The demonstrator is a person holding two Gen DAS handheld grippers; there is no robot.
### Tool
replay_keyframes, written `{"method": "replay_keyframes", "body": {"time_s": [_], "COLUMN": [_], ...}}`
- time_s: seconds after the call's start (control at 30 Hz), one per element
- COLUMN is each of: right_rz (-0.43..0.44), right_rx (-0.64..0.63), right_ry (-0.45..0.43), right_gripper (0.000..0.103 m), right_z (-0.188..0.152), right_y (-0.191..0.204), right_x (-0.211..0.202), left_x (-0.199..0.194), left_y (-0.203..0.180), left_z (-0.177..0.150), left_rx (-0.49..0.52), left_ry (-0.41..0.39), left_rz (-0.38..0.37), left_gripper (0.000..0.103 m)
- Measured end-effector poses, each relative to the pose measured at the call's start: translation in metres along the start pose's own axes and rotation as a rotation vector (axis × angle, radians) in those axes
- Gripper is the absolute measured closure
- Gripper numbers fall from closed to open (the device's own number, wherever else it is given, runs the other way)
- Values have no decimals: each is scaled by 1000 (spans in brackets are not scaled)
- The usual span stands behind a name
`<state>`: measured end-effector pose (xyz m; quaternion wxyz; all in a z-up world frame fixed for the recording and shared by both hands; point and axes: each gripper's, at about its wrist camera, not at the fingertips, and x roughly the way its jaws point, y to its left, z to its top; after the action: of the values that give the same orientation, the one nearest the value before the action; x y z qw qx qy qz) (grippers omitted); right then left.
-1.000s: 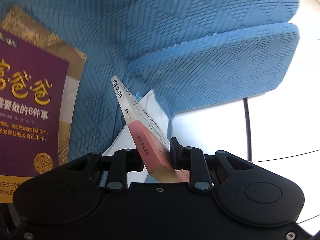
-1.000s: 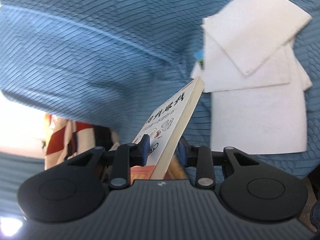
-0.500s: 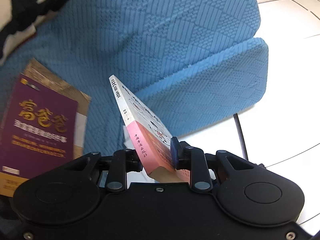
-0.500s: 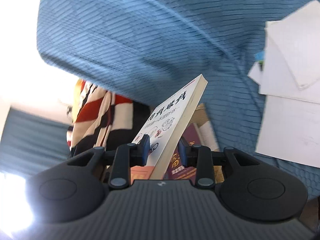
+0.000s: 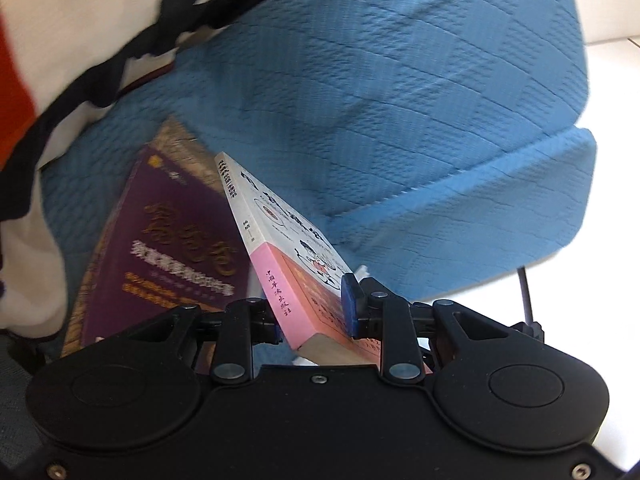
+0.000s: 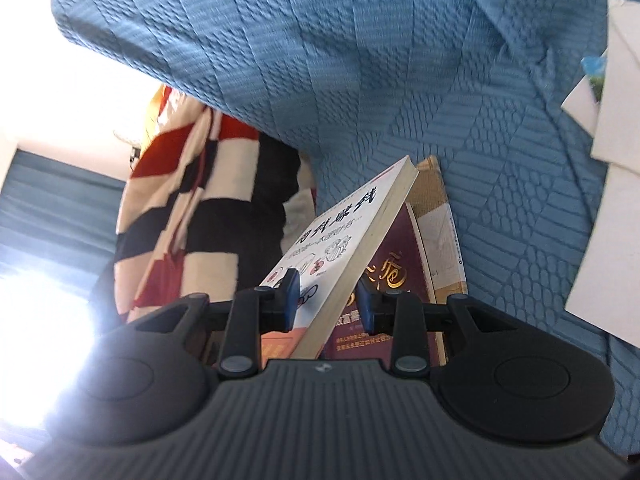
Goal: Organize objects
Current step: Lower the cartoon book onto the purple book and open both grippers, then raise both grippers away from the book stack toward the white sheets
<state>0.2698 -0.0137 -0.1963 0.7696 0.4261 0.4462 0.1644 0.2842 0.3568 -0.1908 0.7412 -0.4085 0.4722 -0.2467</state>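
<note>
My left gripper (image 5: 312, 316) is shut on a paperback with a pink spine and a white cartoon cover (image 5: 276, 256), which tilts up and to the left above a blue quilted sofa (image 5: 400, 100). Just left of it, a purple book with gold lettering (image 5: 168, 248) lies flat on the seat. In the right wrist view my right gripper (image 6: 327, 304) is shut on a white-covered paperback (image 6: 348, 228), page edge to the right. The purple book (image 6: 400, 272) lies right behind and below that paperback.
A red, white and black striped fabric (image 5: 60, 40) lies at the sofa's left end and hangs beside the seat in the right wrist view (image 6: 180, 208). White paper sheets (image 6: 616, 160) lie on the seat at the right. Pale floor (image 5: 600, 240) shows beyond the cushion edge.
Both views have swung left along the sofa. The purple book has come in close to both held paperbacks, the striped fabric has entered, and the white papers have slid to the right edge.
</note>
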Motion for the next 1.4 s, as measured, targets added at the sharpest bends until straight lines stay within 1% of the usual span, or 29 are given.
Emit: {"method": "replay_keyframes", "body": {"time_s": [0.2,0.27,0.37,0.47,0.53,0.6,0.67,0.7,0.77,0.83,0.9,0.93,0.97,1.03,1.1,1.27,1.37,1.4], "right_rz": [-6,-8,-37,-63,-118,-164,-171,-170,-173,-188,-206,-211,-215,-225,-230,-212,-218,-218], "right_rx": [-27,-16,-4,17,-13,-50,-50,-41,-35,-49,-61,-67,-73,-87,-109,-186,-234,-248], "right_ry": [72,89,104,124,126,122,117,115,109,104,101,98,95,87,74,39,18,10], "right_gripper": [69,69,69,69,69,70,70,70,70,70,70,70,70,70,70,69,69,69], "right_z": [-1,-2,-5,-7,-11,-12,-12,-11,-10,-10,-11,-13,-14,-17,-19,-24,-28,-29], "right_y": [-5,-9,-14,-20,-21,-20,-21,-22,-24,-22,-19,-17,-14,-7,1,26,38,42], "right_x": [29,36,44,50,52,53,52,51,47,42,37,34,32,25,15,-17,-39,-47], "left_x": [-2,-2,2,8,11,15,18,19,17,16,14,13,12,9,4,-15,-27,-31], "left_y": [23,27,28,29,27,26,28,29,30,31,26,22,18,7,-6,-35,-61,-69], "left_z": [-5,-8,-15,-20,-23,-26,-29,-31,-34,-37,-42,-43,-44,-47,-50,-53,-58,-60], "left_rx": [-50,-46,-30,-24,4,25,17,17,25,33,55,68,79,108,132,156,220,238], "left_ry": [-9,-9,8,30,48,60,72,70,66,70,69,65,61,50,35,7,-23,-32], "left_rz": [38,62,109,151,208,245,270,295,329,325,345,352,353,351,361,327,328,317], "left_gripper": [76,73,70,70,70,66,50,48,38,36,35,32,26,19,19,19,18,18]}}
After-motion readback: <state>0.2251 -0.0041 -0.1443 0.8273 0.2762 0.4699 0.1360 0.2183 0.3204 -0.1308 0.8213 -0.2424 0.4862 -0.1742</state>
